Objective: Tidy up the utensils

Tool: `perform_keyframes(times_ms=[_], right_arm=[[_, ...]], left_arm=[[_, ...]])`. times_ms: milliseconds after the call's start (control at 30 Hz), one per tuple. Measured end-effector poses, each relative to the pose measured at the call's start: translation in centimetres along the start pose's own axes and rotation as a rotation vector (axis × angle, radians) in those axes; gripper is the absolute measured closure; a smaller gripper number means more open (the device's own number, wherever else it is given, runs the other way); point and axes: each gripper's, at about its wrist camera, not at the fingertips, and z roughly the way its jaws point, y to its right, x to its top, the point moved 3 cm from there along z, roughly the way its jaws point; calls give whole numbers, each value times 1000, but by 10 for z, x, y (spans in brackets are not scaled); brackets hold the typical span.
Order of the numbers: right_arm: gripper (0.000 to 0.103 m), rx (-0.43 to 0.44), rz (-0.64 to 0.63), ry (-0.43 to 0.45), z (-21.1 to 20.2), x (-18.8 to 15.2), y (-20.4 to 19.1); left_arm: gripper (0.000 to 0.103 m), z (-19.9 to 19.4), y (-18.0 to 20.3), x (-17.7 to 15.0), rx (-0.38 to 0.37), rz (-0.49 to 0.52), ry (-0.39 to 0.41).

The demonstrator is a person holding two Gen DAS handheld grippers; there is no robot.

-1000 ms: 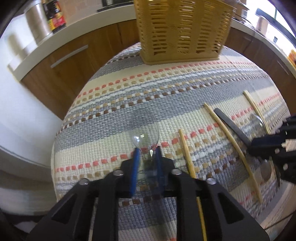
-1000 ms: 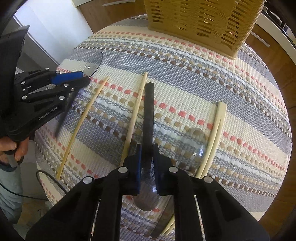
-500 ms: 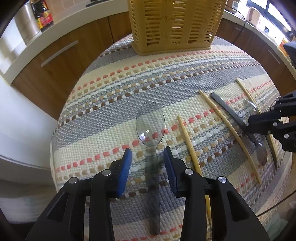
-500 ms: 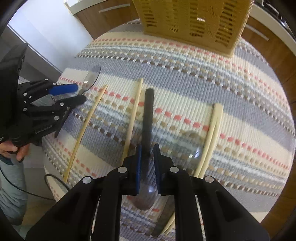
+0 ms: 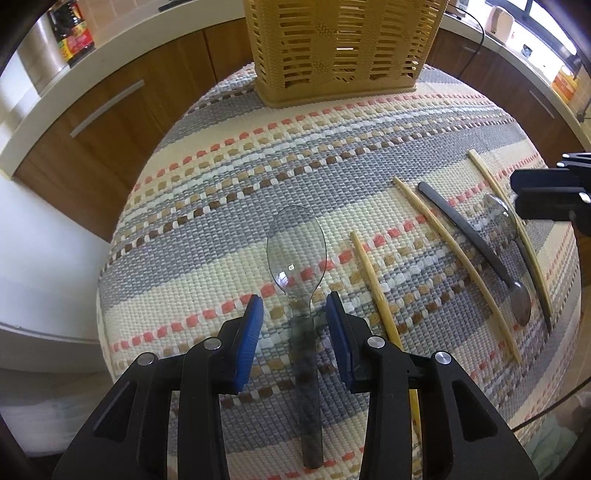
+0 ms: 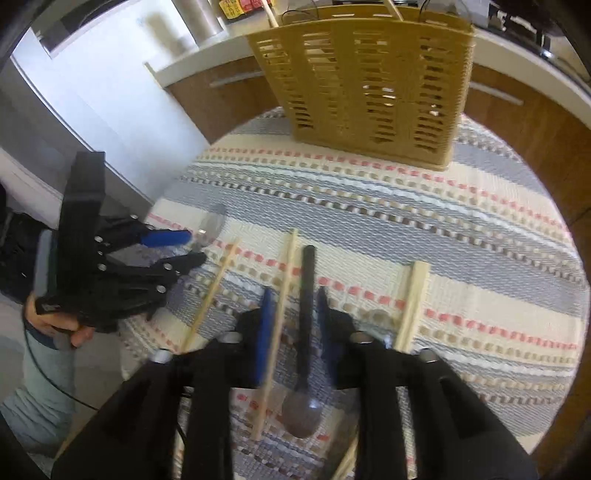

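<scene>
A striped woven mat (image 5: 229,229) carries spoons (image 5: 295,251), chopsticks (image 5: 458,254) and basket (image 5: 343,55).

Black gripper frames (image 5: 295,314), blue ribbed pads (image 5: 249,347), silver screws, pale grey trousers (image 6: 44,387)

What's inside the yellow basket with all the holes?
Two pale sticks, likely chopsticks, poke out of the top of the yellow slotted basket in the right wrist view. Through the slots only dark gaps show, so anything lower inside is hidden by its walls.
</scene>
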Motion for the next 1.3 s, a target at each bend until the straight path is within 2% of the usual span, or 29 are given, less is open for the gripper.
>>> perform_keyframes(times_ms=[33, 100, 200, 233, 267, 300, 433, 500, 533, 567, 600, 633, 667, 733, 867, 967, 1167, 1300], right_arm=[[51, -2, -8, -10, 1, -1, 1], [49, -19, -20, -20, 4, -3, 2], [50, -128, -54, -93, 21, -7, -1], [53, -126, -52, -115, 28, -9, 2], [62, -115, -50, -138, 33, -9, 3], [68, -109, -50, -162, 40, -9, 3], [73, -115, -43, -235, 60, -5, 3], [84, -150, -72, -241, 64, -2, -1], [93, -163, -86, -246, 64, -1, -4], [93, -167, -96, -250, 71, -3, -9], [93, -165, -110, -252, 72, -4, -12], [93, -165, -119, -249, 73, -4, -16], [93, -157, -125, -242, 71, -5, -18], [93, -121, -123, -205, 62, -5, -20], [93, -68, -123, -53, 11, 4, -19], [93, -38, -144, 116, -41, 21, -24], [93, -19, -148, 454, -130, 56, -23], [93, -17, -89, 646, -176, 84, -6]], left_arm=[[69, 0, 0, 0, 0, -1, -1], [69, 0, 0, 0, 0, 0, 1], [69, -1, 1, -1, -1, 0, 3], [69, -1, 2, -2, -1, 0, 2], [69, 0, 3, -3, 1, 1, 0], [69, 0, 4, -2, 3, 5, -3], [70, 3, 10, 1, 8, 18, -18], [73, 4, 13, 2, 15, 19, -19], [78, 3, 15, 3, 11, 21, -17], [81, 3, 19, 3, 22, 30, -13], [92, 3, 21, 3, 43, 41, -8], [93, 2, 23, 2, 62, 53, -2], [93, 1, 24, 3, 44, 43, 4], [93, -7, 23, 5, -4, 4, 37], [93, -48, 16, 19, -73, -57, 184], [93, -102, 11, 40, -90, -88, 363], [93, -183, 11, 89, -106, -122, 652], [93, -211, 17, 117, -106, -133, 788]])
